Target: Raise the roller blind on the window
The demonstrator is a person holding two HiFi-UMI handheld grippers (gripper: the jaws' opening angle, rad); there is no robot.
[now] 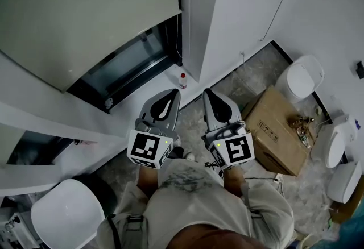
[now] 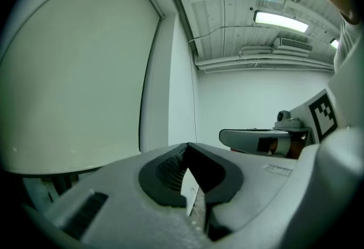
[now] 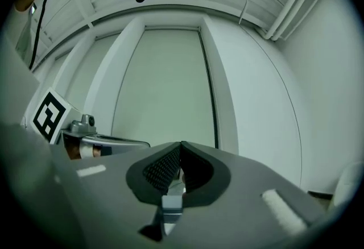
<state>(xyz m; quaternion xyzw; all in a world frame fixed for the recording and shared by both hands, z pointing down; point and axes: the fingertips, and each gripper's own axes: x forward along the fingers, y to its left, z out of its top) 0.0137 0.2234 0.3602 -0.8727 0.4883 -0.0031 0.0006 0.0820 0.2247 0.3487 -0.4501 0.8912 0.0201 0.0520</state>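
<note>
The pale roller blind (image 1: 85, 9) hangs over the window at the upper left of the head view. Its bottom edge stops above a dark strip of glass (image 1: 133, 63). My left gripper (image 1: 170, 94) and right gripper (image 1: 208, 94) are side by side in front of the person's chest, pointing at the window and wall, apart from the blind. Both are shut with nothing between the jaws. The left gripper view has its shut jaw tips (image 2: 186, 145) before the blind (image 2: 74, 71). The right gripper view has its shut tips (image 3: 181, 144) before the blind (image 3: 165, 88).
A small red-capped bottle (image 1: 182, 79) stands by the window's corner. A cardboard box (image 1: 274, 128) lies on the floor at the right, with white seats (image 1: 304, 77) (image 1: 334, 144) beyond it. Another white seat (image 1: 65, 216) is at the lower left. A thin cable (image 1: 278, 6) runs down the right wall.
</note>
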